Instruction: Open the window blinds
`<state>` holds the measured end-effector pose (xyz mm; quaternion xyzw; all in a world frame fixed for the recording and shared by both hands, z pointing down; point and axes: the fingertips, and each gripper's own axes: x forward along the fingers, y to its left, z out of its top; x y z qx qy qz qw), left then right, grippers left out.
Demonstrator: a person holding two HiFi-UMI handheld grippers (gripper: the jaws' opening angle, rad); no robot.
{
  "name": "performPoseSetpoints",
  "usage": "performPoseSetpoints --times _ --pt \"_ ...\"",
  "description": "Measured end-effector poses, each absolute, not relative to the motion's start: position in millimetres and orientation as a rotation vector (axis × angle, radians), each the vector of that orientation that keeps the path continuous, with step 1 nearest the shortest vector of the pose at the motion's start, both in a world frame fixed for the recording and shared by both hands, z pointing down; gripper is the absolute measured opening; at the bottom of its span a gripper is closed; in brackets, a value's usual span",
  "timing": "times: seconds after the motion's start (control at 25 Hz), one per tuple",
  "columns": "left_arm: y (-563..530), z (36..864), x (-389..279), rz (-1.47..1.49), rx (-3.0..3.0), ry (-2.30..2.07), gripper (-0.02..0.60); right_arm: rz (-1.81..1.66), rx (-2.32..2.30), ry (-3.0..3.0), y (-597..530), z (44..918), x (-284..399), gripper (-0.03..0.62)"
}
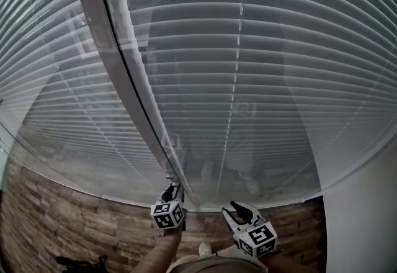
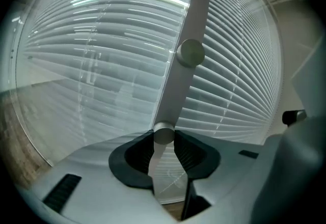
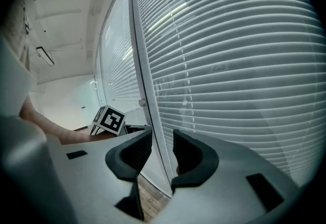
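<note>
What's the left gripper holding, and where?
The left hand-held gripper pinches the small round grey knob on the white window frame by its sides.

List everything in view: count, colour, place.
blinds: two panels, white, either side of the post.
post: one, pale grey, upright between the panels.
knobs: two, grey, on the post, one above the other.
floor: one, brown wood-look, below the blinds.
wall: one, white, at the right.
dark object: one, black, on the floor at left; unidentifiable.
left gripper: one, grey, closed on the lower knob.
right gripper: one, grey, jaws apart, empty, right of the post.
</note>
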<state>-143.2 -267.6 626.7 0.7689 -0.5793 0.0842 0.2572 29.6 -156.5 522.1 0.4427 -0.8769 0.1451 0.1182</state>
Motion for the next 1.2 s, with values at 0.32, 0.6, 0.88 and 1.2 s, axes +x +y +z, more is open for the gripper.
performPoseSetpoints --times 0.32,0.6,0.88,1.2 --pt "-267.9 625.0 -141.8 0.323 2.166 -1.597 0.138 0.430 1.298 -2.562 -153.7 522.6 31.7 0.121" --pt "-263.7 623.2 -136.4 0.423 2.239 -1.633 0.175 0.423 1.303 -2.568 -152.0 520.6 32.5 0.121" --pt "-261.2 621.2 -138.8 0.465 2.257 -1.660 0.181 0.422 1.314 -2.567 -149.4 519.0 38.1 0.121" --pt "-259.9 622.8 -139.5 0.492 2.258 -1.687 0.179 0.426 1.315 -2.569 -149.4 519.8 41.0 0.121"
